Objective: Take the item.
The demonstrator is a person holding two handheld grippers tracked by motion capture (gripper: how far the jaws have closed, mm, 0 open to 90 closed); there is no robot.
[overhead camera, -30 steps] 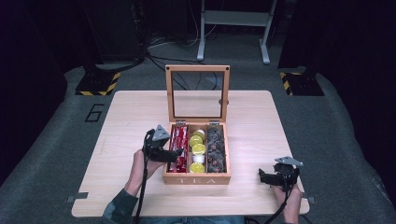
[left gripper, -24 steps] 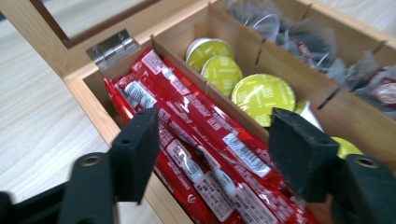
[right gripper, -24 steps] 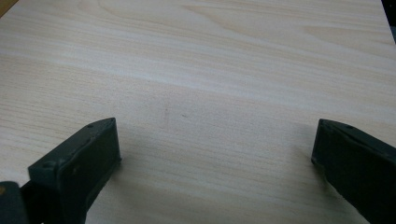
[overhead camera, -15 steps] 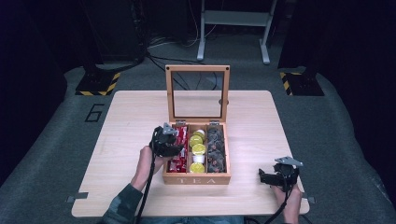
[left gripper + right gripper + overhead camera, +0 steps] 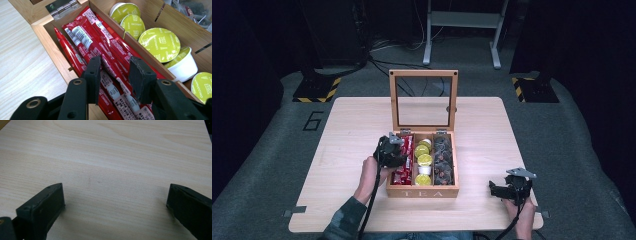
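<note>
A wooden tea box (image 5: 422, 192) stands open at the table's middle, its glass lid (image 5: 424, 74) upright. Its left compartment holds several red sachets (image 5: 85, 37), the middle one green-topped capsules (image 5: 160, 43), the right one dark tea bags (image 5: 443, 160). My left gripper (image 5: 400, 158) hangs over the left compartment; in the left gripper view it (image 5: 113, 65) is open, its jaws a short gap apart just above the red sachets (image 5: 405, 145), gripping nothing. My right gripper (image 5: 493, 189) rests near the front right corner, and in its own view it (image 5: 113, 192) is wide open over bare wood.
The table (image 5: 347, 130) has bare wood to the left, right and behind the box. The box's left wall (image 5: 47, 42) runs close beside my left jaw. A metal stand (image 5: 462, 20) and yellow-black striped feet (image 5: 318, 90) sit on the floor beyond.
My left gripper has turned and moved in over the box's left compartment, above the red sachets. The right gripper has stayed put.
</note>
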